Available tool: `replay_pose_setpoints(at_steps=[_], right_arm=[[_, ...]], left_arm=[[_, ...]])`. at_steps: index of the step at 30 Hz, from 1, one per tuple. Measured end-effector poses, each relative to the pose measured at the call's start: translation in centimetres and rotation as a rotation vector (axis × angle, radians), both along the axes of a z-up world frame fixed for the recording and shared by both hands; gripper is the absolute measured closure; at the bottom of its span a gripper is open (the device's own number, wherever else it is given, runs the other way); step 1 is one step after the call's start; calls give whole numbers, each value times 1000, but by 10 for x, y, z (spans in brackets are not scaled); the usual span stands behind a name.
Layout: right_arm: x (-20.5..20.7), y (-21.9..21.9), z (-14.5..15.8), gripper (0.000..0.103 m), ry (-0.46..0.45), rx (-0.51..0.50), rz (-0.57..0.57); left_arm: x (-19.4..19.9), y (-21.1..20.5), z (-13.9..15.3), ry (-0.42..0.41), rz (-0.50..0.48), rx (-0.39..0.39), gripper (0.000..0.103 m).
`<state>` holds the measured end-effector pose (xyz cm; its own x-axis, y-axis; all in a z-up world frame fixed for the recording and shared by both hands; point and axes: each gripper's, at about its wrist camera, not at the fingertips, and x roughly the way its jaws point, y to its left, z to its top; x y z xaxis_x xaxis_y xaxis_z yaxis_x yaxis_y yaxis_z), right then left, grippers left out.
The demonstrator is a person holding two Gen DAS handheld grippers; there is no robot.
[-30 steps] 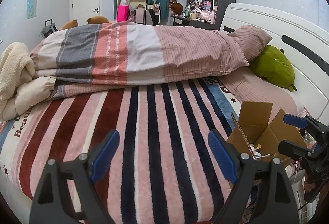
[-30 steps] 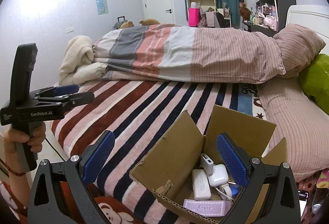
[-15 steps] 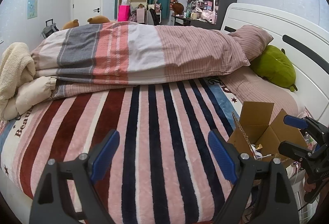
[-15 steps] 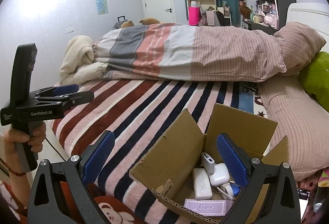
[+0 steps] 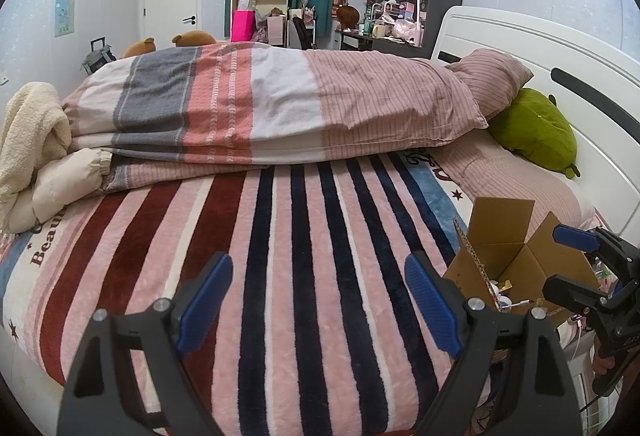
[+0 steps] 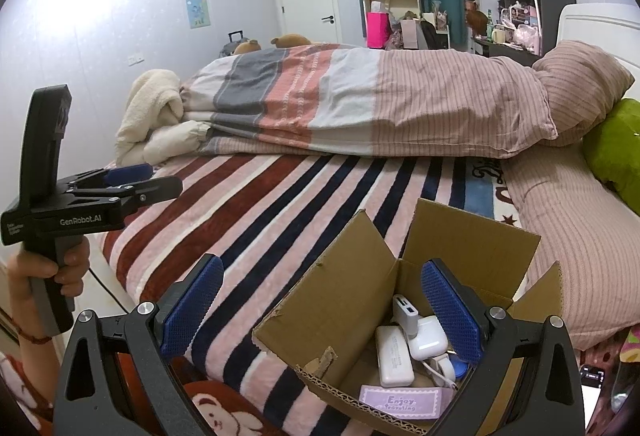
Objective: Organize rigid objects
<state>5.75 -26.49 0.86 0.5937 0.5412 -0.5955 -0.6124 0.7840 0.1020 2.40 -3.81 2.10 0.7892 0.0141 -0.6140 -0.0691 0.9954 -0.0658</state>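
Note:
An open cardboard box (image 6: 352,300) sits on the striped blanket at the bed's near right edge; it also shows in the left wrist view (image 5: 500,248). Inside lie a white power bank (image 6: 394,356), a white charger (image 6: 428,338), a cable and a purple card (image 6: 400,402). My right gripper (image 6: 320,312) is open and empty, hovering over the box's left flap. My left gripper (image 5: 316,308) is open and empty above the blanket, left of the box. It also shows in the right wrist view (image 6: 132,180).
The striped blanket (image 5: 280,256) covers the bed. A folded duvet (image 5: 280,108) lies across the far side, a cream jacket (image 5: 36,156) at far left, a green plush (image 5: 536,128) and white headboard (image 5: 592,108) at right.
Both views shifted only slightly. Both grippers stay open and the box's contents have not moved.

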Motion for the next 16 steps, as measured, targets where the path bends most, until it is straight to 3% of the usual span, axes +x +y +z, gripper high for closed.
replay_pose_setpoints(at_steps=[16], right_arm=[[-6,5,-4,3,11,2,-8]], left_arm=[[0,0,0,2,2,-1,17]])
